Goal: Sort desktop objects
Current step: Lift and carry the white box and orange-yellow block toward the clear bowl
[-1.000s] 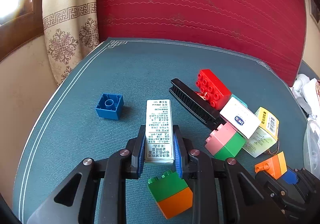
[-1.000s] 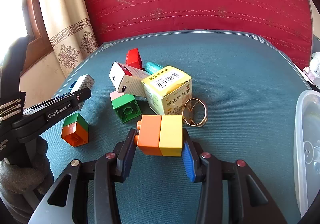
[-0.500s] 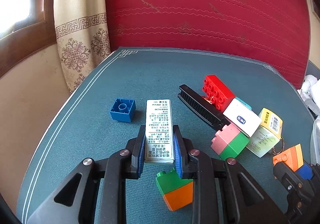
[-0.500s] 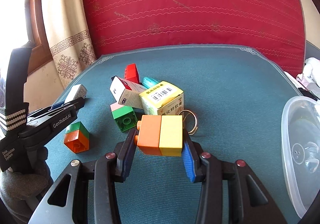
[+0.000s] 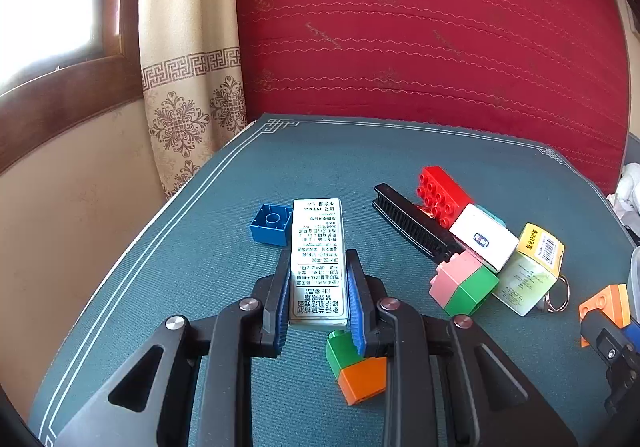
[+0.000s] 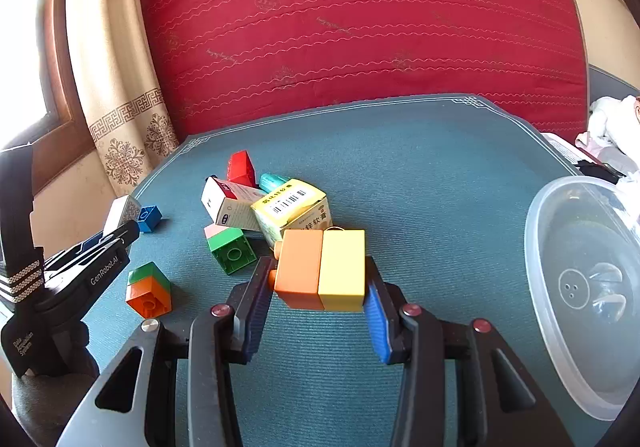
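The left tongs (image 5: 318,297) were clamped on a white printed box (image 5: 318,259), its long axis running away along the fingers, above the table (image 5: 200,287). The right tongs (image 6: 318,299) gripped an orange-and-yellow block (image 6: 320,269), lifted clear. The clear plastic container (image 6: 580,287) lay just right of that block, so the right side was nearer it.
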The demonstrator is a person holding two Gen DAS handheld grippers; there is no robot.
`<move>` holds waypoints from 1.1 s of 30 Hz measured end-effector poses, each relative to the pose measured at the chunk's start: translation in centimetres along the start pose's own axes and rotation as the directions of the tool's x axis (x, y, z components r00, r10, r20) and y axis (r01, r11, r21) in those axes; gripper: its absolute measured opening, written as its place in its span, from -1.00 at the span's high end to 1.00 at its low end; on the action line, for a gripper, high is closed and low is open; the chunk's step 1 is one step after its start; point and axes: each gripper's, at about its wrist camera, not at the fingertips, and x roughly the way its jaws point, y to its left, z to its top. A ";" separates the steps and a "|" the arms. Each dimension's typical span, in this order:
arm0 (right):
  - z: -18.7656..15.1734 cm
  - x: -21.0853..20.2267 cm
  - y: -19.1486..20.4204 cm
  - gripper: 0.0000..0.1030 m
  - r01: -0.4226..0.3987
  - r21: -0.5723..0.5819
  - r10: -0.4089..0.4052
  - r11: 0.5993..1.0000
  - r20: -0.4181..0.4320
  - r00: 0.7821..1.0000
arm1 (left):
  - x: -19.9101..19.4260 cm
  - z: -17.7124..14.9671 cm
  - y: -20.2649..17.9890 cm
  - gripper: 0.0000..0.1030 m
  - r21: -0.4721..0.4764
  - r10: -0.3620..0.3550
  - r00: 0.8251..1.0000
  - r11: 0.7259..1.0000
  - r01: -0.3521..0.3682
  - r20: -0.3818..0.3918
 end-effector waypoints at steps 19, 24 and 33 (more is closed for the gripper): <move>3.7 -3.3 -4.3 0.09 0.020 0.029 -0.020 0.999 0.007 1.000 | -3.1 -1.2 -3.2 0.48 0.050 0.006 0.997 0.999 -0.011 0.081; 3.5 -4.3 -6.6 0.09 0.049 0.052 -0.049 0.997 0.002 0.999 | -3.6 -1.5 -3.9 0.48 0.071 -0.006 0.997 0.997 0.000 0.076; 3.2 -7.3 -11.5 0.09 0.146 0.101 -0.150 0.984 0.031 0.988 | -4.8 -2.1 -8.5 0.48 0.127 -0.141 0.990 0.982 0.137 0.027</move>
